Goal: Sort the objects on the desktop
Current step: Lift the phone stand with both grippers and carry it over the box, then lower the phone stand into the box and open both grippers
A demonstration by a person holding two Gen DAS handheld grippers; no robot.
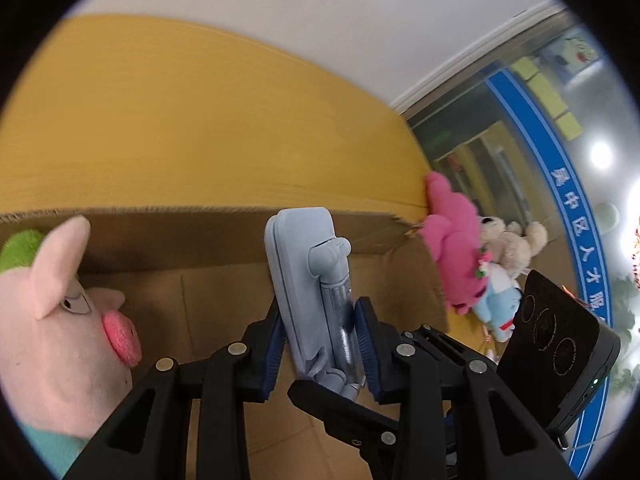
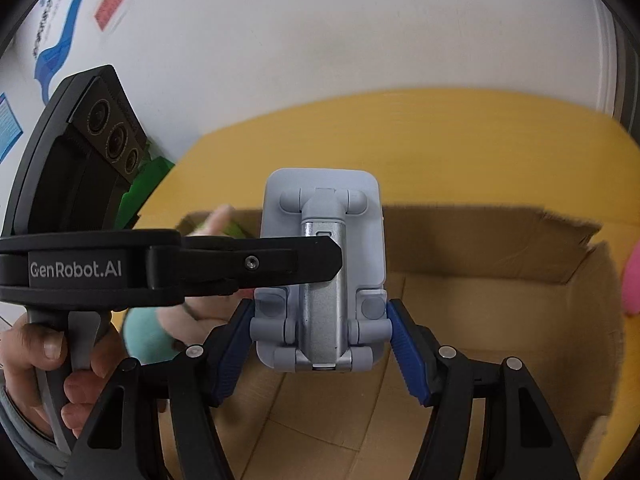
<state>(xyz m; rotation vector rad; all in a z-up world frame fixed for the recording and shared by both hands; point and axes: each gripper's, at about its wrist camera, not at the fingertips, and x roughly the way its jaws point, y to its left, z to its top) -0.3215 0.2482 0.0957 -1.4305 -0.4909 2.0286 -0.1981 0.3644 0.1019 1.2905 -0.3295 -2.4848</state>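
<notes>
The folded grey-blue phone stand [image 1: 310,288] is seen clamped between the blue pads [image 1: 366,340] of the left tongs [image 1: 320,338], held upright above the open cardboard box [image 1: 208,304]. In the right wrist view the same stand [image 2: 322,272] is flanked by the right tongs [image 2: 320,334]; the left-hand pad [image 2: 232,356] is touching its lower edge, while the right-hand pad [image 2: 408,352] lies just beside it, so whether it is gripped cannot be told. One black finger [image 2: 260,264] of the left tongs is seen crossing the stand's face. A pink pig plush [image 1: 68,328] lies at the box's left side. A magenta plush [image 1: 456,248] hangs over the box's right corner, with a beige bear [image 1: 510,244] beside it. The yellow counter [image 1: 200,120] is visible beyond the box.
</notes>
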